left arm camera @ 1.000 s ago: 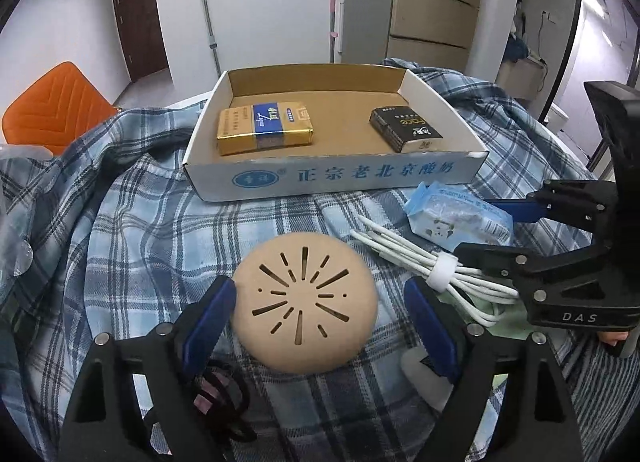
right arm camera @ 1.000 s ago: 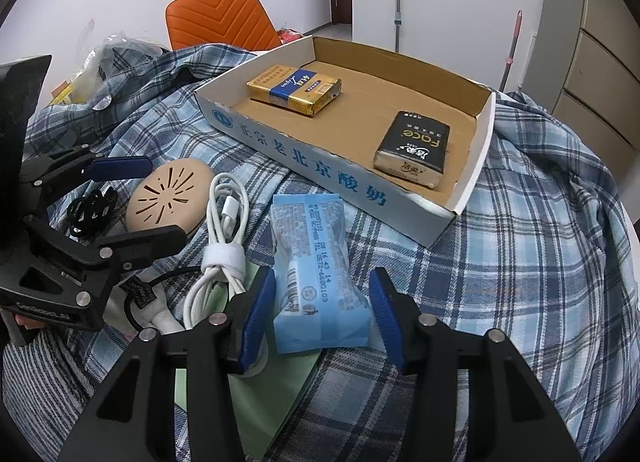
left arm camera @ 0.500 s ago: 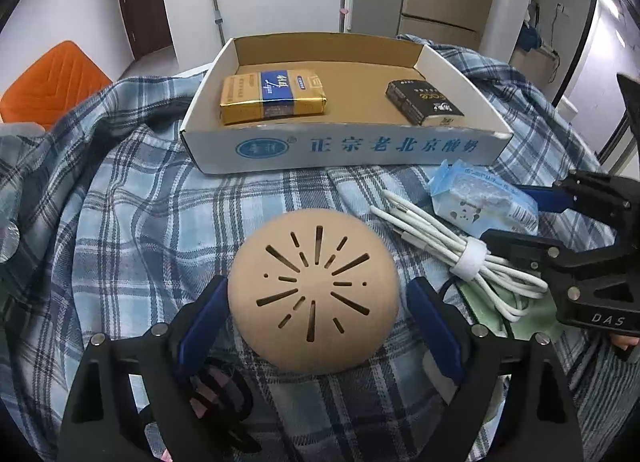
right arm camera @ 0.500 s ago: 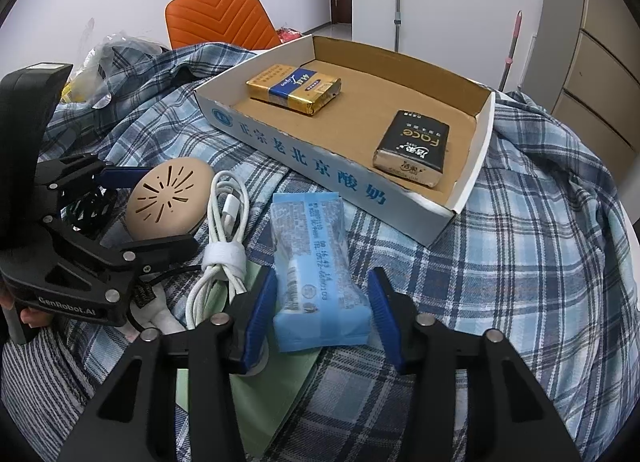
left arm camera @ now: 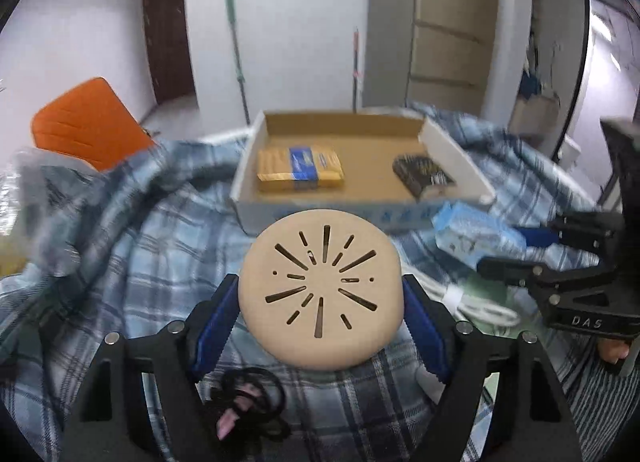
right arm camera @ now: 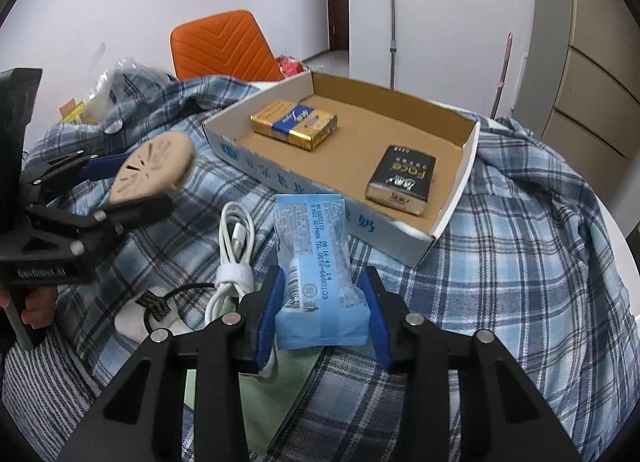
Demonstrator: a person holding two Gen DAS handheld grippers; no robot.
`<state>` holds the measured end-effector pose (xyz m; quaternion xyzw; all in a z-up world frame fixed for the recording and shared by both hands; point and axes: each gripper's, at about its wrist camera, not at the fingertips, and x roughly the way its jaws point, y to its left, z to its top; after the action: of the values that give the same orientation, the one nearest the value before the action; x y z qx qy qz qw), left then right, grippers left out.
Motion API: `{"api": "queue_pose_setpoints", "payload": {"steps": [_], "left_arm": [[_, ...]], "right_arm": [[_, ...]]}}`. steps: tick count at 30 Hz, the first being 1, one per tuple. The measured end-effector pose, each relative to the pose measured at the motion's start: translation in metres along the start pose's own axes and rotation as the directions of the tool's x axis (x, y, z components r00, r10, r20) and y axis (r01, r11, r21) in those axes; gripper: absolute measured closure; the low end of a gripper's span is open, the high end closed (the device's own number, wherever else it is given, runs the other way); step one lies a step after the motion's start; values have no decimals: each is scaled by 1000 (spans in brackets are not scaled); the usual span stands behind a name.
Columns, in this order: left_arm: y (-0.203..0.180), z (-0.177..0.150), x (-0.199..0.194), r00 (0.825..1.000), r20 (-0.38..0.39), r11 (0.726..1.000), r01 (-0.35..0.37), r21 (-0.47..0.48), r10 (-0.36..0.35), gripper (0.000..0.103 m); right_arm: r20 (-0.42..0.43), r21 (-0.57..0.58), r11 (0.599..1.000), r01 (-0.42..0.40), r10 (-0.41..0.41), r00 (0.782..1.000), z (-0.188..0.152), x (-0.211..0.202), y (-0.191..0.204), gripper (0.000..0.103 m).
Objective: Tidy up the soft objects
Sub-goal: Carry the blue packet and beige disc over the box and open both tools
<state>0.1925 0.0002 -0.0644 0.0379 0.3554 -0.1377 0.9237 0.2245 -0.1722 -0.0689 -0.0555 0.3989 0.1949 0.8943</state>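
Note:
My left gripper [left arm camera: 320, 302] is shut on a round tan slotted pad [left arm camera: 320, 290] and holds it above the plaid cloth; the pad also shows in the right wrist view [right arm camera: 150, 174]. My right gripper [right arm camera: 322, 302] is shut on a light blue tissue pack [right arm camera: 316, 258], which is lifted slightly off the cloth. The cardboard tray [right arm camera: 452, 206] lies ahead with a gold-and-blue pack [right arm camera: 294, 124] and a black pack [right arm camera: 402, 180] inside.
A coiled white cable [right arm camera: 236, 246] lies left of the tissue pack. A black hair tie [left arm camera: 252, 402] and a white object [right arm camera: 132, 318] lie on the plaid cloth [right arm camera: 520, 262]. An orange chair [right arm camera: 224, 48] stands behind.
My left gripper closed on the tan pad and lifted it off the cloth. My right gripper closed on the blue tissue pack and raised it a little.

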Motion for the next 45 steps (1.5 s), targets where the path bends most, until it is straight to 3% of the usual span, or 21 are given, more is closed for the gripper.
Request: {"api": "queue_pose_setpoints", "payload": {"steps": [4, 7, 10, 16, 26, 31, 35, 39, 43, 45], "left_arm": [[11, 2, -16, 997, 75, 999, 24, -43, -20, 23], [9, 2, -34, 985, 162, 998, 64, -21, -60, 23], [1, -1, -57, 955, 274, 993, 110, 37, -115, 22], [-11, -6, -83, 911, 399, 993, 67, 96, -100, 22], [-7, -3, -97, 887, 455, 996, 58, 66, -82, 22], [-10, 11, -105, 866, 488, 993, 77, 90, -111, 22], [-18, 26, -104, 842, 526, 990, 57, 129, -117, 22], [-21, 45, -91, 827, 541, 986, 86, 145, -152, 22], [-19, 61, -65, 832, 533, 986, 89, 142, -152, 22], [-16, 70, -50, 837, 529, 989, 86, 120, -137, 22]], "right_arm": [[95, 20, 1000, -8, 6, 995, 0, -17, -3, 64], [192, 27, 1000, -16, 10, 981, -1, -34, -4, 64], [272, 25, 999, -38, 30, 962, -2, -48, -4, 64], [363, 8, 1000, -23, 19, 932, -3, -65, 2, 64], [405, -13, 1000, -24, 27, 914, -8, -76, 4, 64], [466, -5, 1000, 10, -7, 885, -4, -90, 0, 64], [479, -14, 999, 45, -33, 877, 10, -94, -2, 64], [507, -10, 997, 81, -65, 860, 34, -90, -7, 64], [542, -31, 995, 99, -66, 838, 54, -78, -12, 64], [541, -41, 993, 111, -71, 838, 63, -67, -14, 64]]}}
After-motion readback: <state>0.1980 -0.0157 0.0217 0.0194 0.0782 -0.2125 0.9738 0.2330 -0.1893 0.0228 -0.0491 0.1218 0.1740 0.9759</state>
